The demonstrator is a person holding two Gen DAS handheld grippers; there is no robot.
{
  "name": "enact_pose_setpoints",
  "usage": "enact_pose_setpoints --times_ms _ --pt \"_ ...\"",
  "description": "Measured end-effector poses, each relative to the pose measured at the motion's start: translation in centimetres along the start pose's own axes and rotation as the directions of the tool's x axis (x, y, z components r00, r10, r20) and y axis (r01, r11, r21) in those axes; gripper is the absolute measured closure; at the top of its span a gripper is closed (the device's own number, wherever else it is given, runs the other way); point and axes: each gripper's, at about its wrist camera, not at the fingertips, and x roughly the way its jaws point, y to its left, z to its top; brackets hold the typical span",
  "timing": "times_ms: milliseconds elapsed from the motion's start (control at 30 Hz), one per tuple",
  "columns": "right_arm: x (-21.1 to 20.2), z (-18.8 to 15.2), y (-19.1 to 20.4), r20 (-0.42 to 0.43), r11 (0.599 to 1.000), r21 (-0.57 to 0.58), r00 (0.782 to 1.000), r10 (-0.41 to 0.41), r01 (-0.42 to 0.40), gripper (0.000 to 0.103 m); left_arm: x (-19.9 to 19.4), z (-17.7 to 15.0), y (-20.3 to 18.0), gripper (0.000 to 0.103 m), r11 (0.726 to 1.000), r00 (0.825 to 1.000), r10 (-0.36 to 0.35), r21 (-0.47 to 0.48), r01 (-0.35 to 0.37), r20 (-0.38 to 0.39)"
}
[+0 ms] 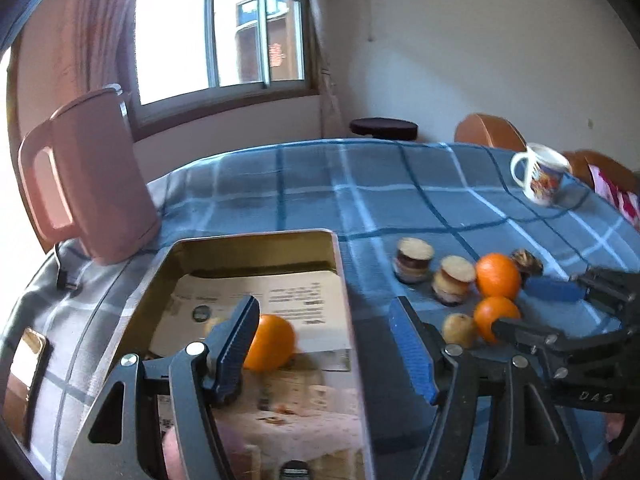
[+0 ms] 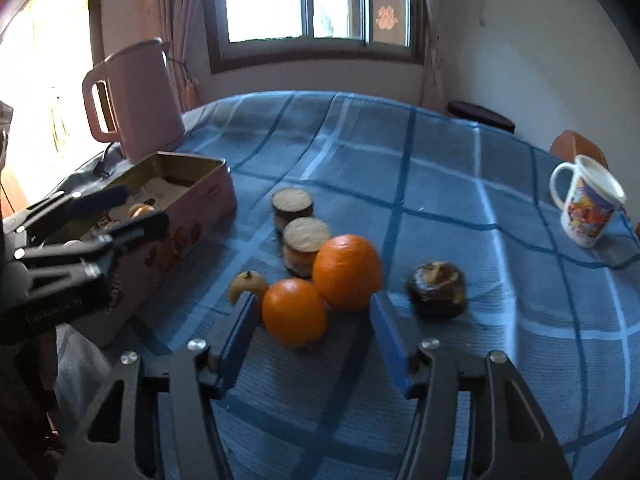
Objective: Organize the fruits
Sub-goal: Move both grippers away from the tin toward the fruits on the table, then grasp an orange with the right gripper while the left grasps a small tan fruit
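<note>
Your right gripper (image 2: 312, 340) stands part open, nothing clamped; the near orange (image 2: 294, 312) sits between its fingers, just right of the tin (image 2: 192, 216). Behind it, touching, a larger orange (image 2: 346, 272): closing crooked could roll both. Your left gripper (image 1: 324, 344), open and empty, hangs over the tin, one orange (image 1: 270, 342) inside.

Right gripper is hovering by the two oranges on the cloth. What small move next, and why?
Probably ease the right gripper forward and down around the nearer orange. Its jaws stand open with that orange just ahead of the fingertips, not yet pressed. One orange already lies in the tin, so this one looks next.
</note>
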Motion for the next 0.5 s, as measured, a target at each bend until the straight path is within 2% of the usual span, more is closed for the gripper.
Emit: enact_pose_setpoints --times_ms 67,200,233,267,333,433,500 --pt "0.6 0.1 0.0 -0.022 1.000 0.005 1.000 -0.001 0.001 0.042 -0.4 -0.1 0.5 0.034 0.999 0.999 -0.029 -0.027 0.029 0.015" --pt "0.7 0.1 -0.4 -0.028 1.000 0.025 0.999 0.017 -0.016 0.045 -1.3 -0.1 -0.4 0.034 0.997 0.997 -0.073 -0.020 0.074 0.038" --pt "0.6 0.0 -0.5 -0.028 0.999 0.029 0.999 0.023 -0.022 0.049 -1.6 -0.2 -0.9 0.034 0.996 0.995 -0.088 -0.009 0.089 0.043" --pt "0.4 -0.1 -0.6 -0.030 0.999 0.034 0.999 0.034 -0.033 0.058 -1.8 -0.1 -1.3 0.034 0.995 0.994 -0.095 0.001 0.095 0.045" --pt "0.2 -0.5 -0.5 -0.034 0.998 0.038 0.998 0.057 -0.056 0.065 -2.0 -0.1 -2.2 0.034 0.994 0.993 -0.111 0.022 0.110 0.048" --pt "0.3 -0.5 -0.1 -0.045 0.998 0.024 0.997 0.067 -0.066 0.064 -1.8 0.1 -3.2 0.034 0.992 0.991 -0.125 0.035 0.124 0.044" --pt "1.0 -0.4 -0.1 -0.073 0.993 0.031 0.991 0.113 -0.111 0.063 -1.6 0.0 -3.5 0.034 0.992 0.992 -0.117 0.042 0.116 0.039"
